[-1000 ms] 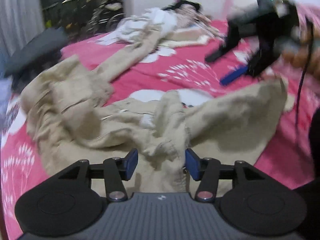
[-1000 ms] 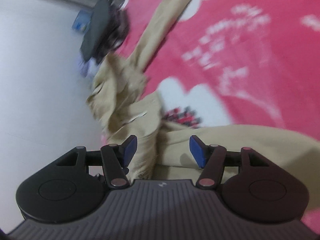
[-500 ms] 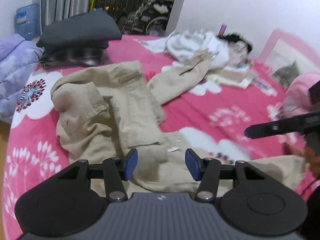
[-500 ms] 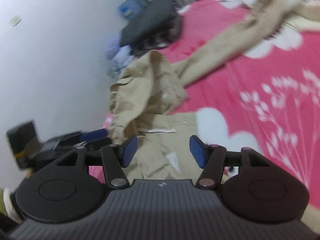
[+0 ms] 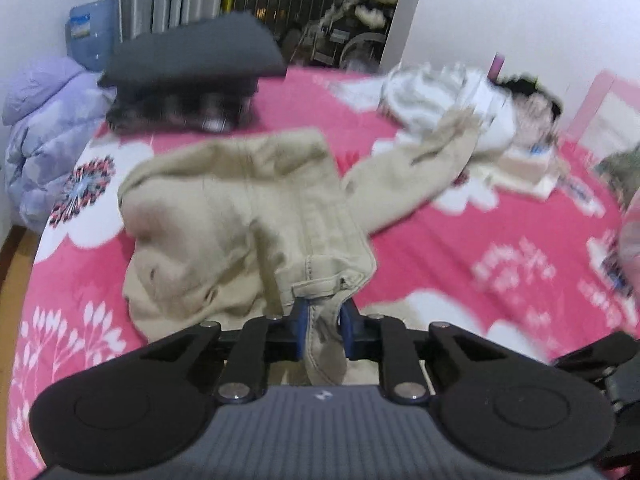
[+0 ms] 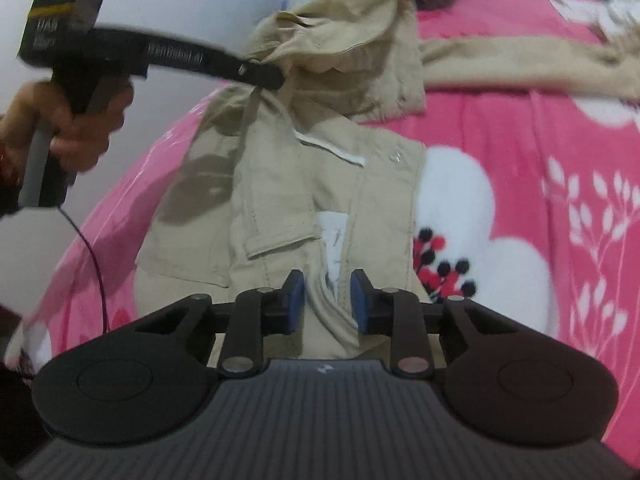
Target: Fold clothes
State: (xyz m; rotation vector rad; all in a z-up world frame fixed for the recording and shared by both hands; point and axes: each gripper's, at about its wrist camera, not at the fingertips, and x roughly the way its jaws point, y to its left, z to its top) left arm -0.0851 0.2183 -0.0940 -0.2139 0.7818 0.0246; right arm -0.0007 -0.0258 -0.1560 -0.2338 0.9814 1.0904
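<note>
Beige trousers (image 5: 224, 208) lie crumpled on the pink flowered bedspread (image 5: 460, 248), one leg stretching away to the far right. My left gripper (image 5: 323, 322) is closing, and its blue pads press on a fold of the waistband that fills the gap. In the right wrist view the trousers (image 6: 296, 184) show their open waist and a white label. My right gripper (image 6: 328, 300) is closing too, with a ridge of waist fabric pinched between its pads. The left gripper (image 6: 264, 74), held in a hand (image 6: 76, 120), grips the cloth at the upper left there.
A dark folded pile (image 5: 192, 60) sits at the bed's far left corner, with a lilac padded jacket (image 5: 40, 120) and a blue water jug (image 5: 92, 32) beside it. A heap of white clothes (image 5: 440, 96) lies at the far right. A thin cable (image 6: 96, 268) hangs from the left gripper.
Both grippers' jaws have narrowed from wide apart to closed around folds of the trousers' waist. The right view has rolled upright, and the left gripper has come closer in it.
</note>
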